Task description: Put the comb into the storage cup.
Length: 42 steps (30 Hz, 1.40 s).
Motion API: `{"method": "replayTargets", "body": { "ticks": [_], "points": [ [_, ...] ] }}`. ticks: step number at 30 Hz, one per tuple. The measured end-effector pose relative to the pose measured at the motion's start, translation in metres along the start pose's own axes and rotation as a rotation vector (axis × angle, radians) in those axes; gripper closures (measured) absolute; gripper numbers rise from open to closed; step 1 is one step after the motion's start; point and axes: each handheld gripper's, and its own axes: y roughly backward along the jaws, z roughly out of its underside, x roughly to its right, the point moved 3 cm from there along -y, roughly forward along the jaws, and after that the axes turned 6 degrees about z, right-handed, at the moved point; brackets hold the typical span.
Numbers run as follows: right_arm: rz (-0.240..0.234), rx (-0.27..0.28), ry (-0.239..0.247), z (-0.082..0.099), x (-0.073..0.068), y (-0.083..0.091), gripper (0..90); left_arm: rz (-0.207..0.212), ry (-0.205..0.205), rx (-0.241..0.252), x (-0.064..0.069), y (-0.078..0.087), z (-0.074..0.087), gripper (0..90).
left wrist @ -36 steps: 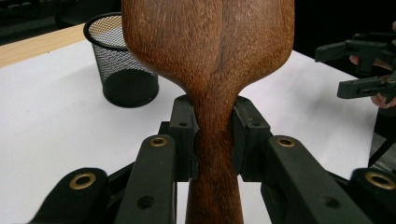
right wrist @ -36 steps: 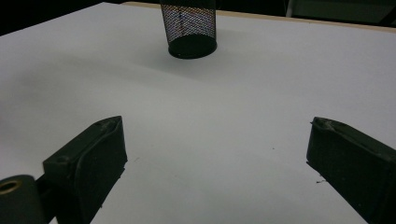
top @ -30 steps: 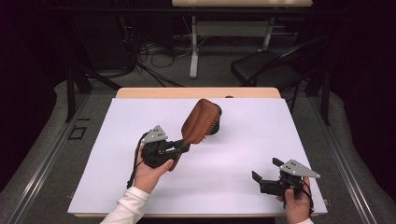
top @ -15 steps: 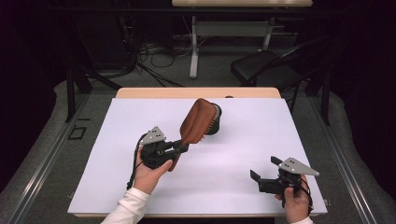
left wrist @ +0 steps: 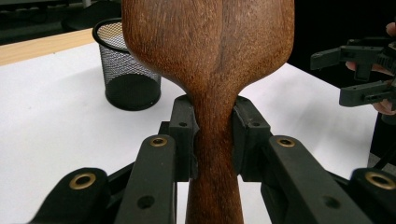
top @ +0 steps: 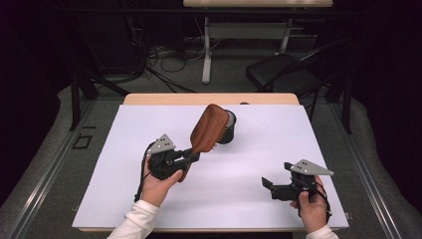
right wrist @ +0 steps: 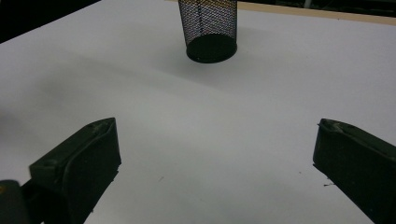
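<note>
Already we have the wooden brush (top: pixel 210 130) pinched by its handle in our left gripper (top: pixel 191 156), just near the mesh cup (top: pixel 227 127); lowering it in remains, while our right gripper (top: pixel 267 183), jaws just opened wide, holds nothing.

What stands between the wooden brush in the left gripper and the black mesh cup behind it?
Nothing visible. The left gripper clamps the brush by its handle, the head raised just in front of the mesh cup; only bare white tabletop lies between.

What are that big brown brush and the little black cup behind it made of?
The brown paddle hairbrush looks like wood with a smooth, stained finish: dark grain streaks run along its back and handle. The black cup appears to be fine wire mesh, probably painted metal: you can see through its wall.
</note>
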Motion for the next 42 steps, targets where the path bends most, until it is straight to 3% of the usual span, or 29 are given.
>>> {"method": "replayTargets", "body": {
  "ticks": [18, 25, 29, 42],
  "points": [
    [0.001, -0.046, -0.032, -0.042, -0.011, -0.025, 0.1, -0.008, 0.002, 0.007, -0.002, 0.003, 0.000, 72.5],
    [0.000, -0.031, -0.030, -0.057, -0.016, -0.032, 0.0, -0.006, 0.006, 0.015, -0.003, 0.004, 0.001, 72.5],
    [-0.001, -0.023, -0.055, -0.065, -0.020, -0.038, 0.0, -0.005, 0.007, 0.016, -0.004, 0.004, 0.001, 72.5],
    [-0.094, -0.032, -0.078, -0.092, -0.035, -0.050, 0.0, -0.016, 0.008, 0.020, -0.006, 0.005, 0.001, 72.5]
  ]
}}
